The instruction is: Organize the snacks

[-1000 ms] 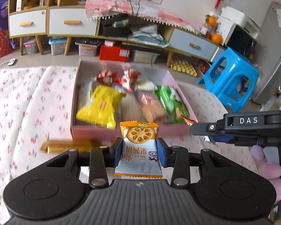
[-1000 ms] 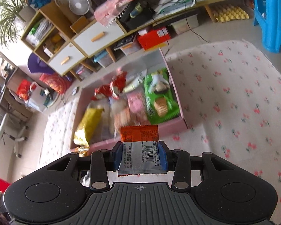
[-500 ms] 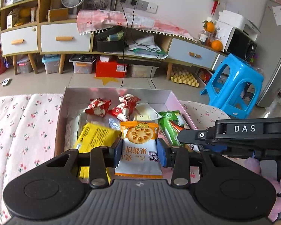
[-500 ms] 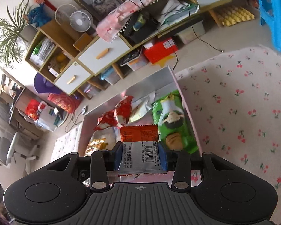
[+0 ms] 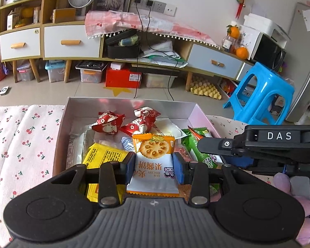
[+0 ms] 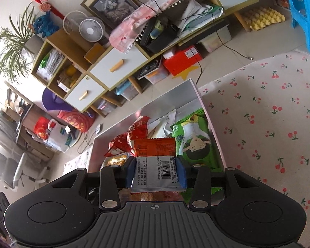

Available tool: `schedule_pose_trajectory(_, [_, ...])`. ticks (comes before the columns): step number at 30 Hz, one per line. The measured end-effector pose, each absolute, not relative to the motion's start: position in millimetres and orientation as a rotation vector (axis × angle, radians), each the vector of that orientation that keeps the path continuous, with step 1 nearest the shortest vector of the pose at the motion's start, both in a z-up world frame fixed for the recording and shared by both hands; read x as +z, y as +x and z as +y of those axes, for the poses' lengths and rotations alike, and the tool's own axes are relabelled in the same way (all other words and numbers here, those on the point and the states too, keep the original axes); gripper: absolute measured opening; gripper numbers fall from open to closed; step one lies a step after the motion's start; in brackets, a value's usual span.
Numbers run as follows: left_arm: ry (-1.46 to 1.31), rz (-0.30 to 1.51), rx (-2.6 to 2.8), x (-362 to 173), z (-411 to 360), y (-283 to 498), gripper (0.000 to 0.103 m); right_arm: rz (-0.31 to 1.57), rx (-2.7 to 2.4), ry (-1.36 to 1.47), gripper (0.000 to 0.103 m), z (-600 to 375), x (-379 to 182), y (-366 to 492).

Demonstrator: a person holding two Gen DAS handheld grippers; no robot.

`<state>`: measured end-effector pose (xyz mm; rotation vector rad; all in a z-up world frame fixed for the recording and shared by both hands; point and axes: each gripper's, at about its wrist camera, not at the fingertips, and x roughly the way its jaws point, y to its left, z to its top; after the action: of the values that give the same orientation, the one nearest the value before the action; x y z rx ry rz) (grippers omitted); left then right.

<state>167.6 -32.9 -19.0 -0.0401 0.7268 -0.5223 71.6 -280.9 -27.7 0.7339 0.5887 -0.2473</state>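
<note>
My left gripper is shut on an orange-and-white biscuit packet, held above the snacks inside the pink box. My right gripper hangs over the same pink box with a second biscuit packet, barcode side up, between its blue pads. Its jaws are opening, though the pads still touch the packet. In the left wrist view the right gripper's black body reaches in from the right. A yellow packet, red packets and a green packet lie in the box.
The box sits on a cherry-print cloth, which stretches to the right of the box. A blue stool stands on the floor beyond it. A purple plush lies low on the right. A long cabinet lines the far wall.
Both grippers have moved forward from in front of the box's near wall to above its contents, each still carrying its packet. The right pads now stand slightly wider apart.
</note>
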Motion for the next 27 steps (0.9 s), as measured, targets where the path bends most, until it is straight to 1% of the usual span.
schedule_pose_trajectory(2, [-0.027, 0.720, -0.530, -18, -35, 168, 0.037, 0.582, -0.244, 0.730, 0.052, -280, -26, 72])
schedule_pose_trajectory(3, [-0.021, 0.711, -0.531, -17, -35, 166, 0.039, 0.584, -0.247, 0.728, 0.066, -280, -25, 71])
schedule_pose_trajectory(4, [-0.019, 0.708, -0.536, -17, -35, 166, 0.045, 0.586, -0.249, 0.727, 0.071, -280, -23, 71])
schedule_pose_trajectory(5, [-0.019, 0.709, -0.537, -17, -36, 165, 0.051, 0.583, -0.248, 0.725, 0.074, -279, -22, 70])
schedule_pose_trajectory(9, [-0.022, 0.705, -0.525, -13, -35, 163, 0.063, 0.580, -0.251, 0.725, 0.074, -279, -17, 67])
schedule_pose_trajectory(11, [-0.035, 0.712, -0.524, -10, -31, 160, 0.073, 0.581, -0.258, 0.735, 0.074, -280, -15, 64])
schedule_pose_trajectory(16, [-0.070, 0.734, -0.525, -3, -17, 147, 0.089, 0.604, -0.288, 0.747, 0.074, -280, -8, 51])
schedule_pose_trajectory(17, [-0.068, 0.732, -0.519, -1, -13, 143, 0.091, 0.606, -0.295, 0.745, 0.076, -279, -5, 48])
schedule_pose_trajectory(18, [-0.066, 0.732, -0.515, 0, -10, 141, 0.092, 0.610, -0.301, 0.743, 0.081, -276, -3, 45])
schedule_pose_trajectory(19, [-0.062, 0.736, -0.510, 1, -7, 139, 0.094, 0.614, -0.309, 0.737, 0.083, -274, 0, 42])
schedule_pose_trajectory(23, [-0.032, 0.740, -0.466, 7, 7, 128, 0.102, 0.634, -0.335, 0.679, 0.084, -260, 7, 31])
schedule_pose_trajectory(27, [0.039, 0.723, -0.385, 11, 22, 120, 0.103, 0.681, -0.368, 0.591, 0.084, -241, 6, 26])
